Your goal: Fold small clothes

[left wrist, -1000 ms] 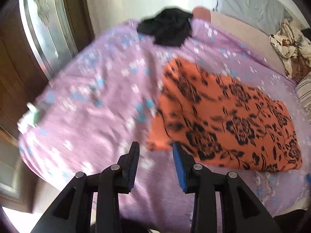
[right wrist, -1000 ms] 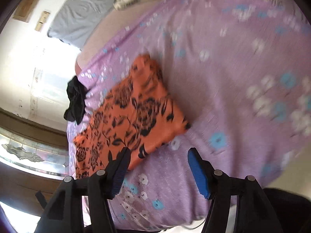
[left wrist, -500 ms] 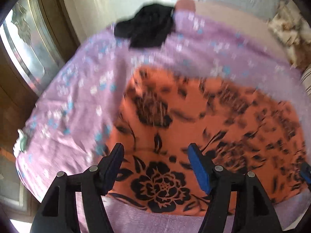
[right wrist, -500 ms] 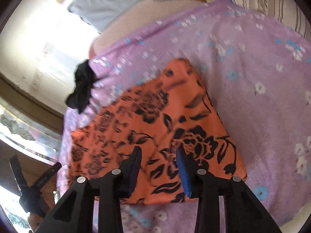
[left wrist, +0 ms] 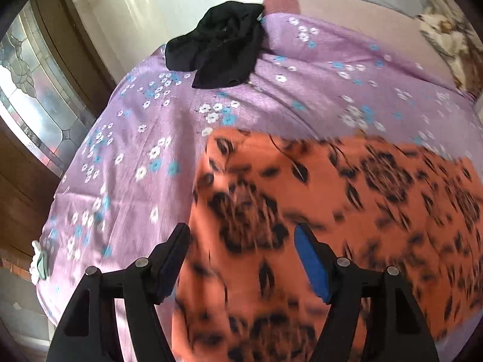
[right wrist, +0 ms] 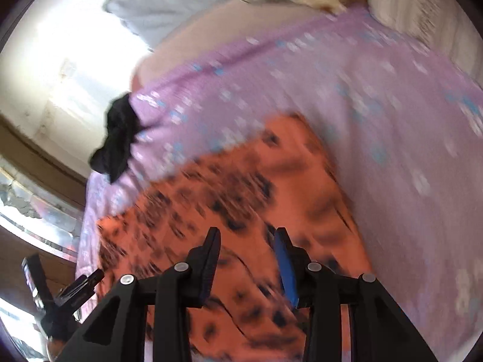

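An orange cloth with black flowers lies flat on a purple flowered bedsheet. My left gripper is open and empty, just above the cloth's left edge. In the right wrist view the same cloth fills the lower middle, blurred by motion. My right gripper is open with a narrower gap, low over the cloth's near part, holding nothing. The left gripper's fingers show at that view's lower left.
A crumpled black garment lies at the far edge of the bed, also in the right wrist view. A wooden door with patterned glass stands left. Pillows and a patterned blanket lie far right.
Both grippers have moved in over the orange cloth, which now looks larger and closer. The left jaws opened wider; the right jaws narrowed from a second ago.
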A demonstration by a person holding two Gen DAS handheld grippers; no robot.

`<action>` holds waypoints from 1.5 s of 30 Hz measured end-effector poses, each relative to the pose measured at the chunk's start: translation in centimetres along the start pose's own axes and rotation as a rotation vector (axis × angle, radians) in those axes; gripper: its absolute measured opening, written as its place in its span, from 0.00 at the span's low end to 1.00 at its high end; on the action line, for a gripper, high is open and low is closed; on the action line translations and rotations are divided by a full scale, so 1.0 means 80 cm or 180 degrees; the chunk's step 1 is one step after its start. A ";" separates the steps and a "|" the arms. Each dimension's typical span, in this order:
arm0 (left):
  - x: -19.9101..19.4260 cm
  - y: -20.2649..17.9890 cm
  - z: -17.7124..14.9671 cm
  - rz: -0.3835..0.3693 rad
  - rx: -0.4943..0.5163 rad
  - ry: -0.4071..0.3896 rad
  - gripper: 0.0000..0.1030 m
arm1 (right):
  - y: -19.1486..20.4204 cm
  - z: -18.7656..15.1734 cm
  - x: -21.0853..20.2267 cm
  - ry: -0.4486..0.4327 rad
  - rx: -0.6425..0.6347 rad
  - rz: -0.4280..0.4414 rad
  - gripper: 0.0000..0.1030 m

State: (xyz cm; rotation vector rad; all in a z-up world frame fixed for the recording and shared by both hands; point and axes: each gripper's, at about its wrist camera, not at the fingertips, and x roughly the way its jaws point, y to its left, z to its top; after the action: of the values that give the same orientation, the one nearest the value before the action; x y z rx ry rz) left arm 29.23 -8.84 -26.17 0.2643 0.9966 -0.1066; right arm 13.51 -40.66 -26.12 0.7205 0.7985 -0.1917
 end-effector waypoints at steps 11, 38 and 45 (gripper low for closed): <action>0.101 0.038 0.019 -0.0109 -0.0563 0.0317 0.88 | -0.009 0.025 0.113 0.0563 0.0174 0.0041 0.38; -0.161 -0.078 -0.192 -0.0586 0.0766 -0.1241 0.88 | -0.141 -0.066 -0.067 0.0339 0.1400 0.0757 0.64; -0.163 -0.113 -0.214 -0.0579 0.1165 -0.1445 0.88 | -0.160 -0.081 -0.076 0.0284 0.1726 0.0875 0.64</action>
State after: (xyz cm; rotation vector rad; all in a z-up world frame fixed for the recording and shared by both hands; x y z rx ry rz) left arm 6.37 -13.38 -25.55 0.4602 0.5412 -0.4962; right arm 0.16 -46.61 -31.51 1.3488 0.7272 -0.1274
